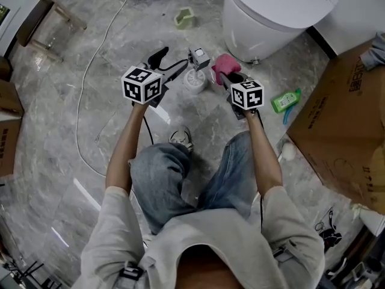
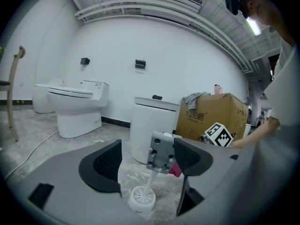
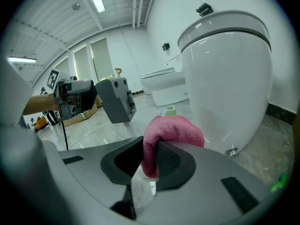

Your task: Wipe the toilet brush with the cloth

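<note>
The toilet brush stands on the floor, white head (image 1: 195,80) down, with a grey block handle (image 1: 199,58) on top. In the left gripper view the handle (image 2: 161,151) sits ahead of the jaws, close to the right finger (image 2: 192,156), and the white head (image 2: 142,198) is below. My left gripper (image 1: 174,63) is open, its jaws wider than the block. My right gripper (image 1: 225,78) is shut on a pink cloth (image 1: 222,62), just right of the brush. In the right gripper view the cloth (image 3: 173,128) bulges over the jaws (image 3: 150,161), and the grey handle (image 3: 117,100) hangs to the left.
A white toilet (image 1: 271,11) stands right behind the brush. A cardboard box (image 1: 343,119) fills the right side, with a green bottle (image 1: 285,100) beside it. A white cable (image 1: 90,71) loops over the floor at left. The person's knees (image 1: 162,167) are below the grippers.
</note>
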`<move>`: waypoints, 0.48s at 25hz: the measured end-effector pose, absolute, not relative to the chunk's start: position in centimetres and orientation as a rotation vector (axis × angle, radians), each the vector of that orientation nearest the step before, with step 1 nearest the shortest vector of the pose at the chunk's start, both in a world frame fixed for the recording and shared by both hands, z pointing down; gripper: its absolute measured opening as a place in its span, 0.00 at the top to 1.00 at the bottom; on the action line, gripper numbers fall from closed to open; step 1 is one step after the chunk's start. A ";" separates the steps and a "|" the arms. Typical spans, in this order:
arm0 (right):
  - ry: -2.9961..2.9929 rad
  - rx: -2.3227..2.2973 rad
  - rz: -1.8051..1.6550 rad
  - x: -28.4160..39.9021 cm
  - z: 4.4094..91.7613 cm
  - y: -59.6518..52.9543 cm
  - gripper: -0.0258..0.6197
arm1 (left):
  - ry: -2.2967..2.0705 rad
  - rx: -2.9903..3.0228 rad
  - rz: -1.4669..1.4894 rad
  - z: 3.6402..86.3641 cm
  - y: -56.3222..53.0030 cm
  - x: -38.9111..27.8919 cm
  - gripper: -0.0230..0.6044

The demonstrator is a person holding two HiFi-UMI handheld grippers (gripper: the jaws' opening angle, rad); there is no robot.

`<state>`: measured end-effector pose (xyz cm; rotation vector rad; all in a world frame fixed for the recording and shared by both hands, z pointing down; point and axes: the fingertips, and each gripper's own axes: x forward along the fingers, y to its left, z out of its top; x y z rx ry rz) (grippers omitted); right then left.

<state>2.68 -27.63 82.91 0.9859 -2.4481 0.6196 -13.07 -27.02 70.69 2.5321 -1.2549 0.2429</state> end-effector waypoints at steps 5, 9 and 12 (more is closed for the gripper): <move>-2.454 1.077 0.566 4.4 82.2 -29.0 0.83 | -1.493 2.436 0.163 72.2 -27.5 -18.1 0.65; -2.431 1.118 0.554 5.2 82.9 -29.5 0.83 | -1.526 2.389 0.175 74.6 -28.2 -19.5 0.90; -2.416 1.144 0.546 5.6 83.3 -30.1 0.83 | -1.533 2.384 0.250 76.5 -28.8 -19.7 0.93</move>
